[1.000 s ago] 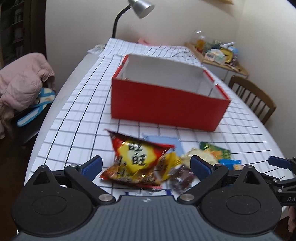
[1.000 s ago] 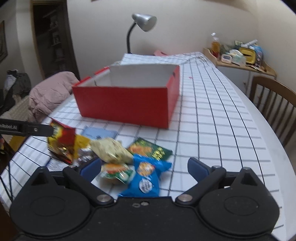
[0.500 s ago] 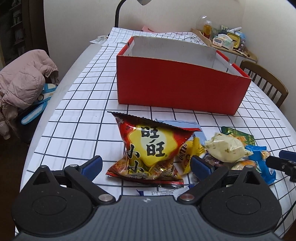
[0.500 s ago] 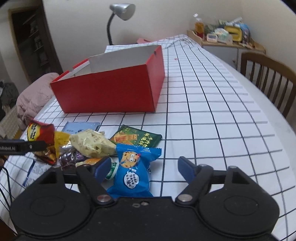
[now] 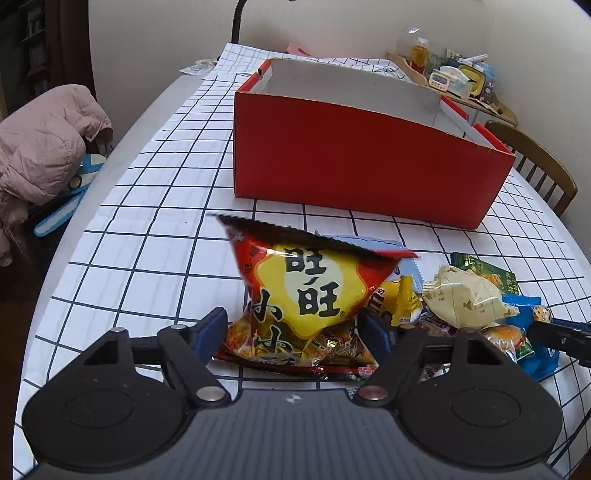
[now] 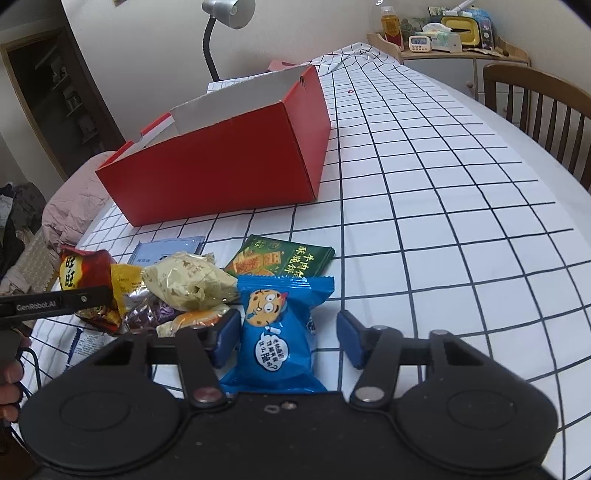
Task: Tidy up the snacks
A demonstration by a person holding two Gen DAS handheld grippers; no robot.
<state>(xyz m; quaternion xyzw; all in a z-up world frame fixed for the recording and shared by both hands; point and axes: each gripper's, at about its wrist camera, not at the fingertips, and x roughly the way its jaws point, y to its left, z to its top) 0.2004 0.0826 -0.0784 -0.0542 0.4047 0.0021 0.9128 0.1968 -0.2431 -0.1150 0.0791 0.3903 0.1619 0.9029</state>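
Note:
A pile of snack packets lies on the checked tablecloth in front of an open red box (image 5: pixel 365 162), which also shows in the right wrist view (image 6: pixel 229 162). My left gripper (image 5: pixel 293 330) is open with its jaws on either side of the red-and-yellow snack bag (image 5: pixel 310 295). My right gripper (image 6: pixel 284 338) is open with its jaws on either side of the blue cookie packet (image 6: pixel 277 332). A cream packet (image 6: pixel 188 282), a green cracker packet (image 6: pixel 280 260) and a pale blue flat packet (image 6: pixel 166 249) lie between them.
A wooden chair (image 6: pixel 535 110) stands at the table's right edge. A desk lamp (image 6: pixel 225 22) stands behind the box. A pink jacket (image 5: pixel 40 144) lies off the table's left side. A cluttered shelf (image 6: pixel 443 37) is at the far right.
Both grippers have moved down and forward onto the pile. The left jaws now flank the red-and-yellow bag and the right jaws flank the blue packet, both narrower than before.

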